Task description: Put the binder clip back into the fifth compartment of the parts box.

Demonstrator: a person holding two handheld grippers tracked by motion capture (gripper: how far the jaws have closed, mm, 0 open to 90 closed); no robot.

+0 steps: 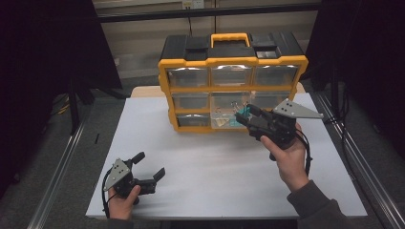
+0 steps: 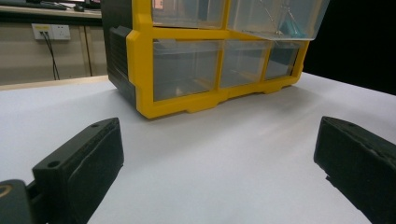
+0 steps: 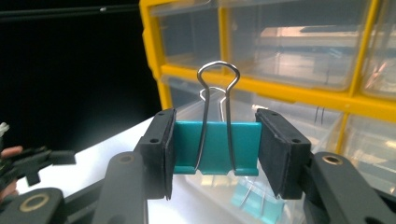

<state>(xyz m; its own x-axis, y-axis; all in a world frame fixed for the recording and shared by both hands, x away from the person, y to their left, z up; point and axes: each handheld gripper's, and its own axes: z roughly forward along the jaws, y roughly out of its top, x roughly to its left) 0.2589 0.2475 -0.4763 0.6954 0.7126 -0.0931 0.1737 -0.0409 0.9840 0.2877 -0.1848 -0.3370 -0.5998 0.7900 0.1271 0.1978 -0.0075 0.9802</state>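
A teal binder clip (image 3: pixel 215 147) with silver wire handles is clamped between the jaws of my right gripper (image 3: pixel 215 151), held above the pulled-out clear drawer (image 3: pixel 219 196) of the yellow and black organizer (image 1: pixel 231 83). Another teal clip (image 3: pixel 256 203) lies inside that drawer. In the high view the right gripper (image 1: pixel 246 116) hovers at the drawer (image 1: pixel 228 119) in the middle column, with the teal clip (image 1: pixel 244 113) at its tips. My left gripper (image 1: pixel 149 167) rests open on the white table near its front left corner, nothing between its jaws (image 2: pixel 215 163).
The organizer (image 2: pixel 205 56) holds three rows of clear drawers and stands at the back of the white table (image 1: pixel 210 167). A yellow carry handle (image 1: pixel 230 38) tops it. Dark floor and metal rails flank the table.
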